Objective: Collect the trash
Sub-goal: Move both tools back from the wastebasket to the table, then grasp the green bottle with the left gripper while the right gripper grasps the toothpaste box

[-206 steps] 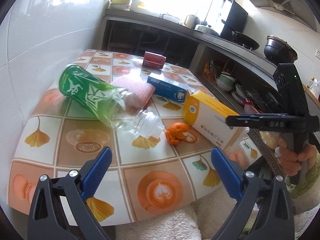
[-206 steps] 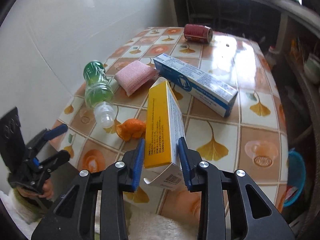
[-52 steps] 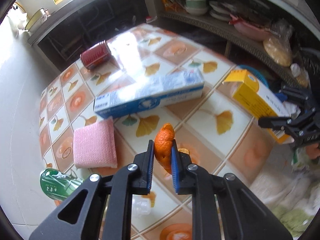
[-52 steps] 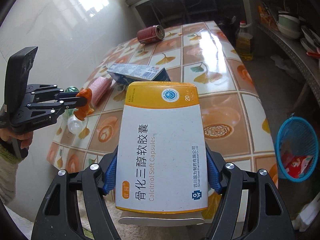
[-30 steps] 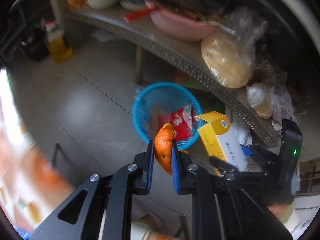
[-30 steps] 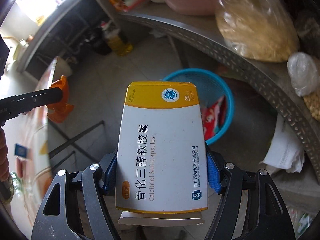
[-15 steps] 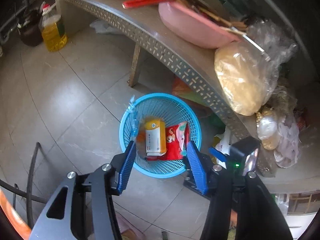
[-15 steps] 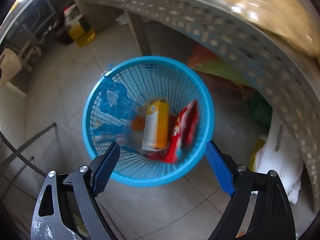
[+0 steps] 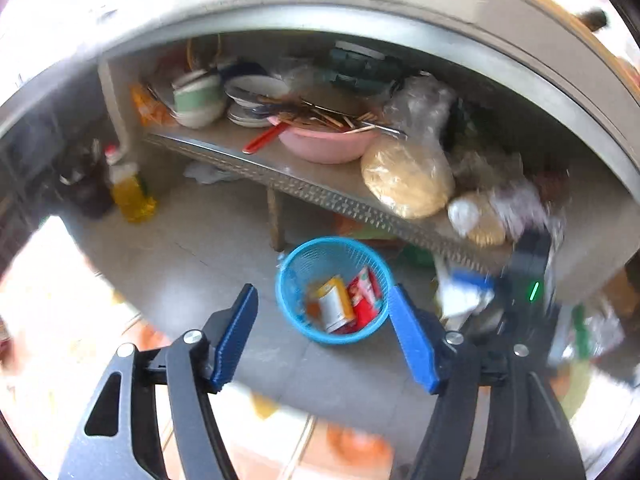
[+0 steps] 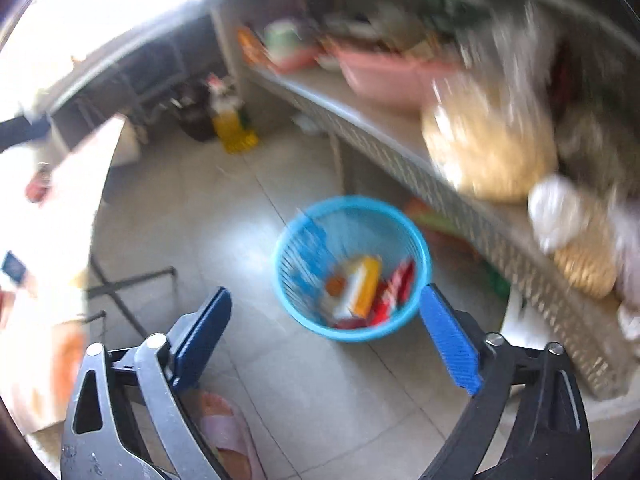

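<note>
A blue mesh basket point(image 9: 286, 300) point(image 10: 416, 236) stands on the floor below both grippers. In it lie the yellow-and-white medicine box point(image 9: 334, 305) point(image 10: 362, 286), the orange peel point(image 9: 311, 307) point(image 10: 335, 282) and a red packet point(image 9: 363, 300) point(image 10: 394, 289). My left gripper point(image 9: 322, 293) hangs above the basket, its jaws opening with nothing between them. My right gripper point(image 10: 325, 294) is also above it, jaws opening wide and empty. Its black body point(image 9: 530, 276) shows blurred at the right of the left wrist view.
A low metal shelf point(image 9: 320, 190) beside the basket carries a pink basin point(image 9: 326, 146), bowls and plastic bags. An oil bottle point(image 9: 128, 192) stands on the floor. The tiled table point(image 10: 60, 240) with a red can point(image 10: 38, 186) is at left. A foot in a pink slipper point(image 10: 224, 428) is below.
The peel and the box left the grippers and now lie in the basket. Both grippers have lifted away from the basket and their jaws stand wider.
</note>
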Tool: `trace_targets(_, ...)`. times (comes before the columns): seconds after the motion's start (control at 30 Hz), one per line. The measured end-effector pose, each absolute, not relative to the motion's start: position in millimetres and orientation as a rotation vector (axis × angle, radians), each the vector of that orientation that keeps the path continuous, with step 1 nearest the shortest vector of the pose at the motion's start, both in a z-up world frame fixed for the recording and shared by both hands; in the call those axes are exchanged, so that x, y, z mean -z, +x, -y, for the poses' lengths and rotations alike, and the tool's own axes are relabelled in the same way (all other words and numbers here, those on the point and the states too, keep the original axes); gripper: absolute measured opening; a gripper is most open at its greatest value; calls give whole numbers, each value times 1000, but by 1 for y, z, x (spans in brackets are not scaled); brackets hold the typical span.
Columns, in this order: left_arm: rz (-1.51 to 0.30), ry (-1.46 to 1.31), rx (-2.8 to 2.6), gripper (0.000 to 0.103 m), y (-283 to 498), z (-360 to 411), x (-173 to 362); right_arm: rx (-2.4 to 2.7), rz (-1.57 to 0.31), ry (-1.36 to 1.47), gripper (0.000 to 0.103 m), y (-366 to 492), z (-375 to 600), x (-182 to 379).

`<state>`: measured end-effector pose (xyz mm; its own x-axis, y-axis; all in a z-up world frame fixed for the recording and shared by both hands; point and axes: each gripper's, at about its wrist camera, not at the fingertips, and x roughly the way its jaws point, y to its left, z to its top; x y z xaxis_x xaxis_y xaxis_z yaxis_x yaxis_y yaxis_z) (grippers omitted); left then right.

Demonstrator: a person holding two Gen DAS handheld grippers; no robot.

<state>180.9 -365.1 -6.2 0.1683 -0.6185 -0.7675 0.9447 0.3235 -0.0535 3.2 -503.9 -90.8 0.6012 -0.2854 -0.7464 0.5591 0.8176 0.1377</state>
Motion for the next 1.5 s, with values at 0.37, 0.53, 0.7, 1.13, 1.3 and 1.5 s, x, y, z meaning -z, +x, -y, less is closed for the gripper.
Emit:
trace_targets(0.37,-698,250,831,75,147,162,-33,337,-513,232,95,15,415,-14)
trace_targets(0.53,-741,139,676,76,126,70,-19,187,-459,171,95,31,363,-26)
trace_targets(0.7,-741,27,520,81,110,-5,-5,0,-468,114,95,54,314,-26)
trace_targets(1.13,-818,-331,207,83,179,-126,28,-294,-576,-93,95,107,221,-35)
trace_targets(1.3,-912,-476,123,85,233,-145,52,-407,-702,-179,95,161,192,-22)
trace_targets(1.5,-944,-569,117,85,260,-145,69,-409,-858,-274,89,235,168,12)
